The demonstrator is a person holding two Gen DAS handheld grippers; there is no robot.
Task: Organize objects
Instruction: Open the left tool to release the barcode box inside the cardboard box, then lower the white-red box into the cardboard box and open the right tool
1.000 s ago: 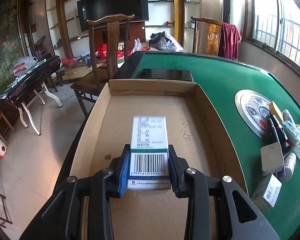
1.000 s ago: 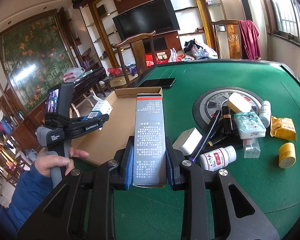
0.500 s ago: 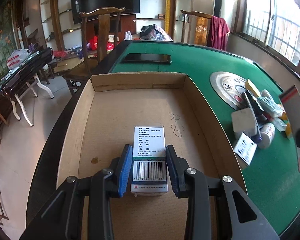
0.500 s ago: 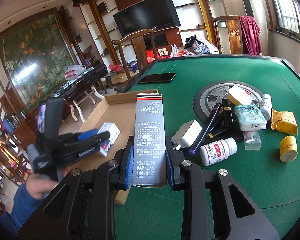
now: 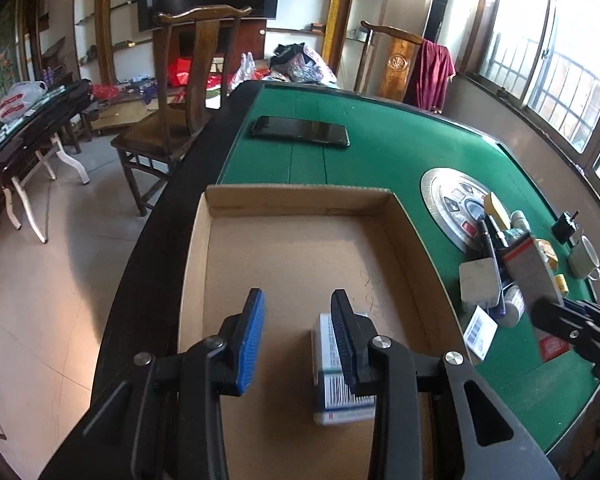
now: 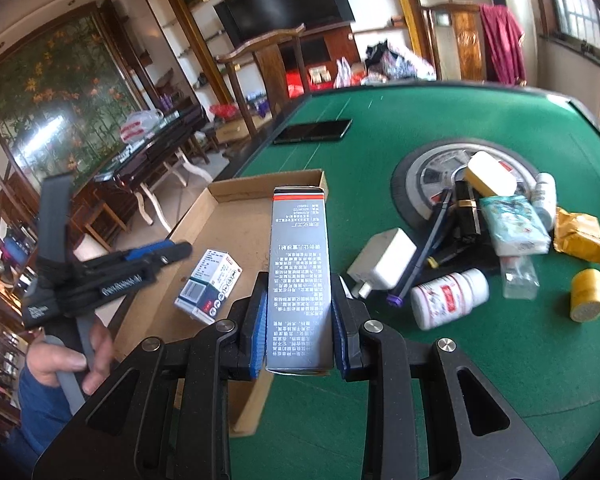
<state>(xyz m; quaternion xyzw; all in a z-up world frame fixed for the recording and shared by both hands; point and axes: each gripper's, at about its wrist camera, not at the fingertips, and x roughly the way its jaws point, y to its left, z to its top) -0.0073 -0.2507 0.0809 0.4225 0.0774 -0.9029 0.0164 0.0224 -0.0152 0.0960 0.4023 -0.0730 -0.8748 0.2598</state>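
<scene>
Now the left gripper (image 5: 298,332) stands parted and empty, its right finger just above the small white barcoded medicine box (image 5: 342,390) lying low in the shallow brown cardboard tray (image 5: 196,264). Centre frame, the right gripper (image 6: 299,338) clamps a tall grey printed carton (image 6: 300,268).

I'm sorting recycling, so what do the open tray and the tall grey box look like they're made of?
Tray: plain brown corrugated cardboard, matte; fluting seems visible along the cut rim. Tall grey box: likely thin printed paperboard, slight sheen, with crisp folded edges.
</scene>
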